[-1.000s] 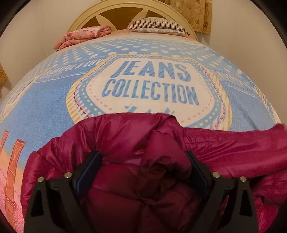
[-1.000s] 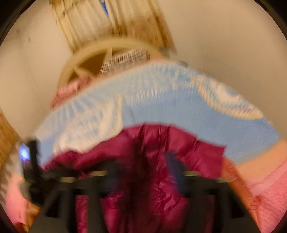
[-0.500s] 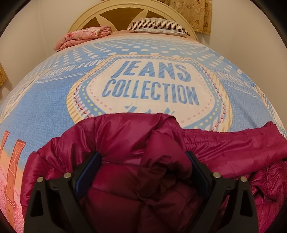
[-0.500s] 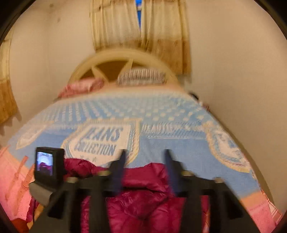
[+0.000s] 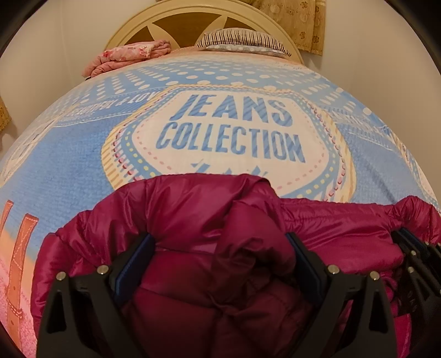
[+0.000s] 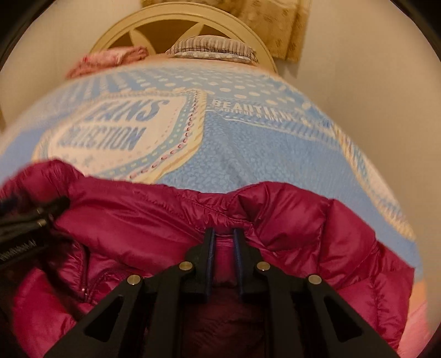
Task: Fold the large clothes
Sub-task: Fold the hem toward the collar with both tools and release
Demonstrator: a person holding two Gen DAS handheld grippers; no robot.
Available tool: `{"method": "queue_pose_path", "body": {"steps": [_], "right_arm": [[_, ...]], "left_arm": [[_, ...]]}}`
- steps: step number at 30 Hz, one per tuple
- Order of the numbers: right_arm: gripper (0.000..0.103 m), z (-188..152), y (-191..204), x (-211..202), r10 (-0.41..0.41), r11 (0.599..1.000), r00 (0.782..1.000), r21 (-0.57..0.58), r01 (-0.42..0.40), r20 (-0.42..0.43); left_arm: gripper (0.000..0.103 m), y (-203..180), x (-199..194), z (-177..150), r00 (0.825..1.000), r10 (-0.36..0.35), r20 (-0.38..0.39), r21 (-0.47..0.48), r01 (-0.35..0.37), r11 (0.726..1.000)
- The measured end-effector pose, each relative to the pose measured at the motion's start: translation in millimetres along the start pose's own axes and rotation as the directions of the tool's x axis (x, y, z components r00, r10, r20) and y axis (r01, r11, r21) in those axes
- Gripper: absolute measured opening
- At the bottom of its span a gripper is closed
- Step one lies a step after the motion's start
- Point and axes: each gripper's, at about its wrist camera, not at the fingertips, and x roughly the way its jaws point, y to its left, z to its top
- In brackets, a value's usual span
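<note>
A maroon puffer jacket (image 5: 193, 209) lies bunched at the near end of the bed. My left gripper (image 5: 217, 236) stands wide, its pads pressed against a thick puffy fold of the jacket that fills the space between them. In the right wrist view the jacket (image 6: 143, 220) spreads across the foreground, zipper at lower left. My right gripper (image 6: 223, 231) is closing, its jaws narrow, with a thin fold of the jacket's far edge pinched between the pads. Each gripper shows in the other's view: the right gripper (image 5: 413, 247) at the right edge, the left gripper (image 6: 33, 214) at the left edge.
The blue "JEANS COLLECTION" bedspread (image 5: 69, 170) covers the bed beyond the jacket. At the cream headboard (image 5: 132, 24) lie a striped pillow (image 5: 242, 40) and a folded pink blanket (image 5: 126, 55). A curtain (image 5: 300, 22) hangs behind, and walls stand close on both sides.
My right gripper swung down onto the jacket's far edge and narrowed its jaws on a fold; it now shows at the right edge of the left view. The left gripper stayed still.
</note>
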Motion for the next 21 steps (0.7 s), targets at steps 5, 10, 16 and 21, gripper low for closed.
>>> {"method": "queue_pose_path", "body": {"steps": [5,10,16,21], "right_arm": [[0.014,0.8,-1.5,-1.1,-0.028,0.999,1.000,-0.021,0.028,0.009],[0.014,0.4,0.0,-23.7,-0.012,1.000,0.999,-0.023,0.013,0.053],[0.032,-3.9,-30.9,-129.5,0.040,0.998,0.976,0.036,-0.049,0.215],[0.078,-31.3,-51.2,-210.1,0.045,0.994,0.953,0.081,-0.072,0.300]], "left_arm": [[0.098,0.1,0.1,0.4,1.000,0.002,-0.003,0.002,-0.002,1.000],[0.097,7.8,-6.8,-0.5,0.998,-0.063,0.001,-0.035,0.063,0.997],[0.097,38.8,-85.3,-22.0,0.979,-0.173,0.111,-0.100,0.185,0.978],[0.097,61.3,-155.0,-72.9,0.963,-0.219,0.158,-0.070,0.232,0.970]]}}
